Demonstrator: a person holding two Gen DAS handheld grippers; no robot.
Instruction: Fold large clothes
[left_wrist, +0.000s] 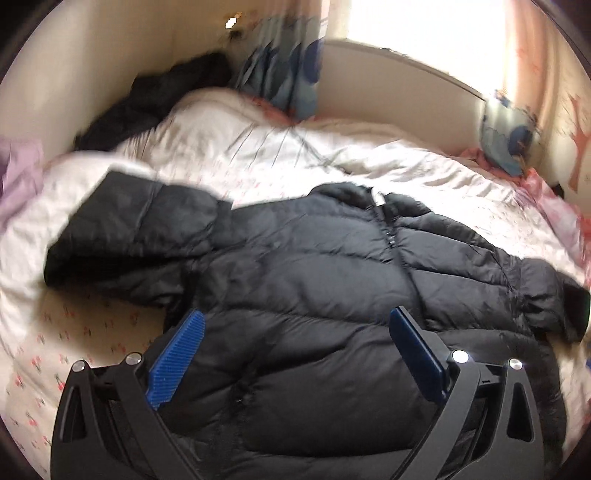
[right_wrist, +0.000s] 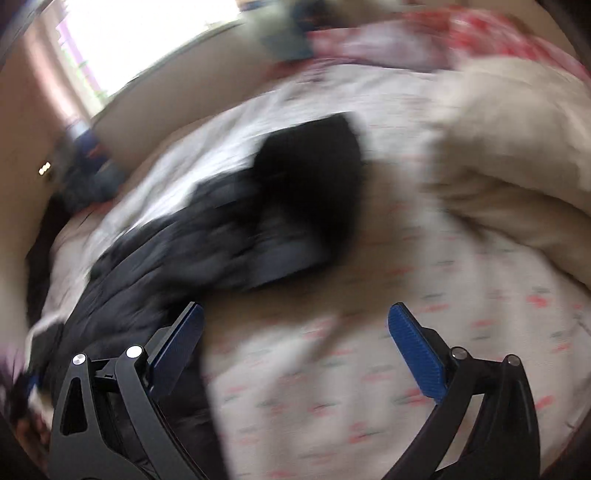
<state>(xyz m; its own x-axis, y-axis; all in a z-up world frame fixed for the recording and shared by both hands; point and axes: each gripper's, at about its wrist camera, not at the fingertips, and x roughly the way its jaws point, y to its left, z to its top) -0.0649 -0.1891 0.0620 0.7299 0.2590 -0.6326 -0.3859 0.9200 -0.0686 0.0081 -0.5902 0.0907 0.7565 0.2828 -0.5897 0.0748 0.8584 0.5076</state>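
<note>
Right wrist view: motion blur smears the whole scene; the black puffer jacket (right_wrist: 229, 236) shows no seams or zip, and its sleeve end (right_wrist: 314, 177) is a dark patch with soft edges. The floral bedsheet (right_wrist: 332, 387) print reduces to pink streaks. The cream duvet (right_wrist: 517, 177) runs off the right edge. Left wrist view: the jacket's hem (left_wrist: 332, 424) lies hidden behind the left gripper (left_wrist: 297, 326) frame and is cut by the lower edge. A dark garment (left_wrist: 155, 96) by the wall is too blurred to identify.
</note>
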